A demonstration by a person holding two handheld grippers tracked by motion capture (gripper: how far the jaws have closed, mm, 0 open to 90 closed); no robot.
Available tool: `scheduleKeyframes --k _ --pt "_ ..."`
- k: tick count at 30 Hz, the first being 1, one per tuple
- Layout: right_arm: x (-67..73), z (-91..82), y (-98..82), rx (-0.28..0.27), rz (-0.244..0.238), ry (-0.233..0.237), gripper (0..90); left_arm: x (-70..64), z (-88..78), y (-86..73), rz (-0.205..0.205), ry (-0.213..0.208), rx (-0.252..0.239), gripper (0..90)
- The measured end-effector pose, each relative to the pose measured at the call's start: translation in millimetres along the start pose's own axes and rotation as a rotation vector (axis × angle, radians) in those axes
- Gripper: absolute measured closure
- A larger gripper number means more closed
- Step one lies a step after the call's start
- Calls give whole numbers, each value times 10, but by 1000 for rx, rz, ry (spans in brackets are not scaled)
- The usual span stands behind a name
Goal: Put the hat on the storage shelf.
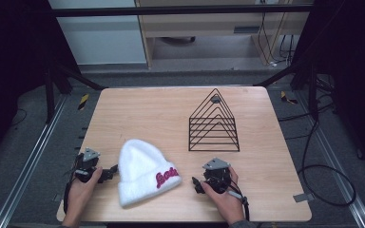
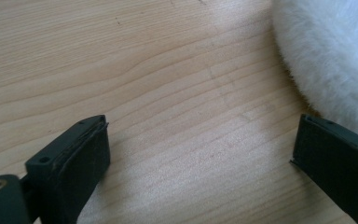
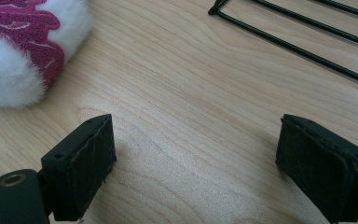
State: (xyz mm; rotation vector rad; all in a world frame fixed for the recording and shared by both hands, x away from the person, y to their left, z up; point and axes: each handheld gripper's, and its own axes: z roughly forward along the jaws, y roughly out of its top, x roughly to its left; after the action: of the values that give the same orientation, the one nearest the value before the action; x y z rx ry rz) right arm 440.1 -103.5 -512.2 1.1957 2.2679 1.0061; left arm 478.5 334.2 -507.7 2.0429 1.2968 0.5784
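Observation:
A fluffy white beanie (image 1: 141, 171) with pink lettering lies flat near the table's front edge. Its fuzzy edge (image 2: 326, 51) fills the upper right of the left gripper view, and its lettered cuff (image 3: 18, 42) sits at the upper left of the right gripper view. My left gripper (image 1: 110, 172) rests just left of the beanie, jaws wide apart over bare wood (image 2: 200, 135). Just right of the beanie, my right gripper (image 1: 196, 184) is open too, nothing between its jaws (image 3: 196, 154).
A black wire rack (image 1: 214, 124) shaped like a row of triangles stands behind the right gripper; its base wires (image 3: 303, 42) cross the right gripper view. The wooden table (image 1: 138, 109) has bare room at the back left. Cables lie on the floor at right.

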Motion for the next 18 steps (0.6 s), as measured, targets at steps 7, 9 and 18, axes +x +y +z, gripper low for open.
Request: scheduleKeyframes --k 7,9,18 --pt "7 -1 -1 1 8 -4 118 23 -57 113 46 -23 59 78" --pt "7 -1 -1 0 8 -4 118 41 -143 240 37 -39 50 75" --pt "7 -2 -2 0 10 -6 119 -51 -219 673 32 -156 71 75"
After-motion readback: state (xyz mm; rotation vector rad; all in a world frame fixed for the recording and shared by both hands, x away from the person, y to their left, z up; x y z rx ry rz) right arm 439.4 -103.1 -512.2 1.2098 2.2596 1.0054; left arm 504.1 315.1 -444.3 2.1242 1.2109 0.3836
